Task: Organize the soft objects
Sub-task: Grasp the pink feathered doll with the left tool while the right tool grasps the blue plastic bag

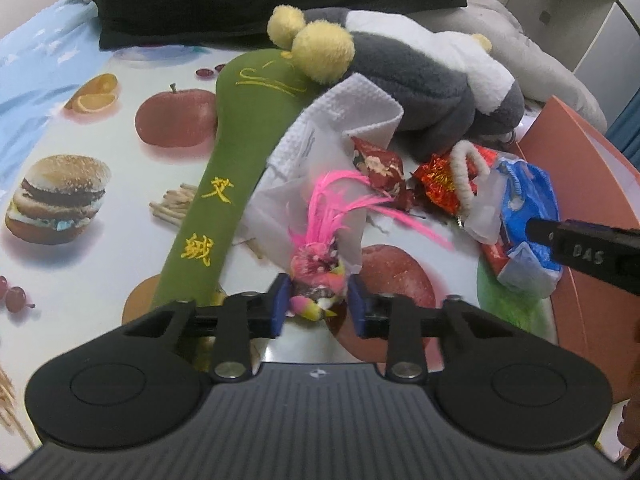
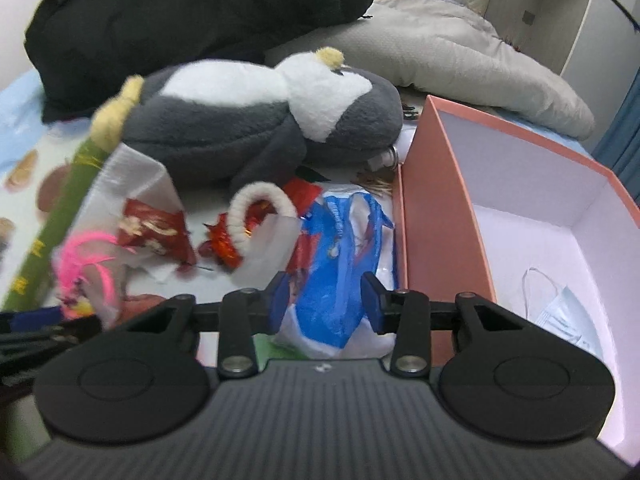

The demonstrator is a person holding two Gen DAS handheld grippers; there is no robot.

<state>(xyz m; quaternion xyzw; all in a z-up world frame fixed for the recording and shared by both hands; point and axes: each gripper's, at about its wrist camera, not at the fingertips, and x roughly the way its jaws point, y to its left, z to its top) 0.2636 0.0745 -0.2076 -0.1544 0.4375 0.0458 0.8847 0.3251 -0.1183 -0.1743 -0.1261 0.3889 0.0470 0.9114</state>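
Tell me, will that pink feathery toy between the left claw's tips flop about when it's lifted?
Probably. The pink feather toy looks very light, so it should lift easily. Its long plumes fan out loosely and would likely sway and bend. The small body looks soft, so it may squash slightly.

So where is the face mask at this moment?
In the right wrist view, the face mask lies on the floor of the pink box, at the lower right, beside the blue and white plastic bag outside the box.

Two close, downward wrist views; shared penguin plush (image 1: 420,76).
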